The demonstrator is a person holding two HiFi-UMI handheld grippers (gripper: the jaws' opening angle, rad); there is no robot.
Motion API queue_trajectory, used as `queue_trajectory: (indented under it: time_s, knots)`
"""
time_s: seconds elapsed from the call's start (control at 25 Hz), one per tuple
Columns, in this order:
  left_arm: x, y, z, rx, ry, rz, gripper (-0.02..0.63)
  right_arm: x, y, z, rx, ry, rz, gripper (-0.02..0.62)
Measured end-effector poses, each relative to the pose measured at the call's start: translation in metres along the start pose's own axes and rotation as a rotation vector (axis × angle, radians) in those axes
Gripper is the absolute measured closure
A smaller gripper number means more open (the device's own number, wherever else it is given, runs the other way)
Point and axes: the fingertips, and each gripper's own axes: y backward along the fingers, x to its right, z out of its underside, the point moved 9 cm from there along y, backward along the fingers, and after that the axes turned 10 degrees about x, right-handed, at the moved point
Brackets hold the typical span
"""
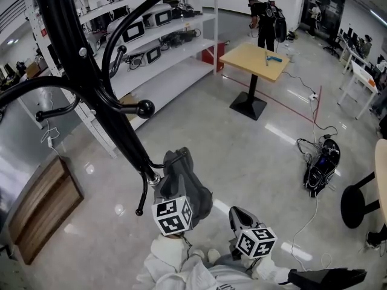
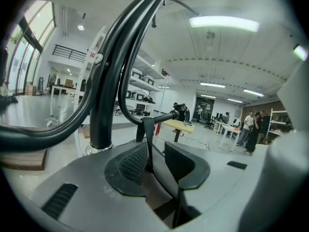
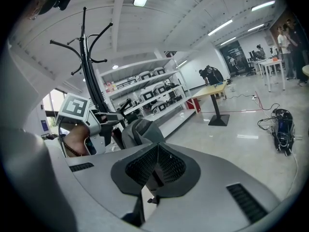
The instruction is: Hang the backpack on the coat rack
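Observation:
The black coat rack (image 1: 91, 71) fills the left of the head view. The grey backpack (image 1: 184, 183) hangs beside its pole. In the left gripper view the backpack's dark strap (image 2: 146, 134) is looped over a ball-tipped hook (image 2: 166, 116) and drops between the jaws. My left gripper (image 2: 154, 158) is open: the strap lies by the left pad and the right pad stands clear of it. My right gripper (image 3: 155, 166) is shut with nothing in it, a little right of the backpack (image 3: 140, 132). It faces the left gripper's marker cube (image 3: 75, 108).
White shelves (image 1: 157, 23) with devices stand behind the rack. A wooden table (image 1: 254, 59) and a person (image 1: 265, 20) are further back. A black bag with cables (image 1: 320, 165) and a black stool (image 1: 357, 204) are at the right. A wooden panel (image 1: 42, 201) lies at the left.

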Motion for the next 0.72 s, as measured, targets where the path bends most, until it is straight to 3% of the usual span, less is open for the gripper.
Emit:
queue_trajectory:
  time_s: [0.48,0.72]
  knots:
    - [0.01,0.04,0.015,-0.027,-0.004,0.021,0.503,-0.01,-0.001,0.007,-0.011,0.006,-0.055,0.581]
    - [0.017,0.087,0.009,0.081,0.045,0.087,0.504,-0.024,-0.006,0.008,-0.01,0.056,-0.116,0.581]
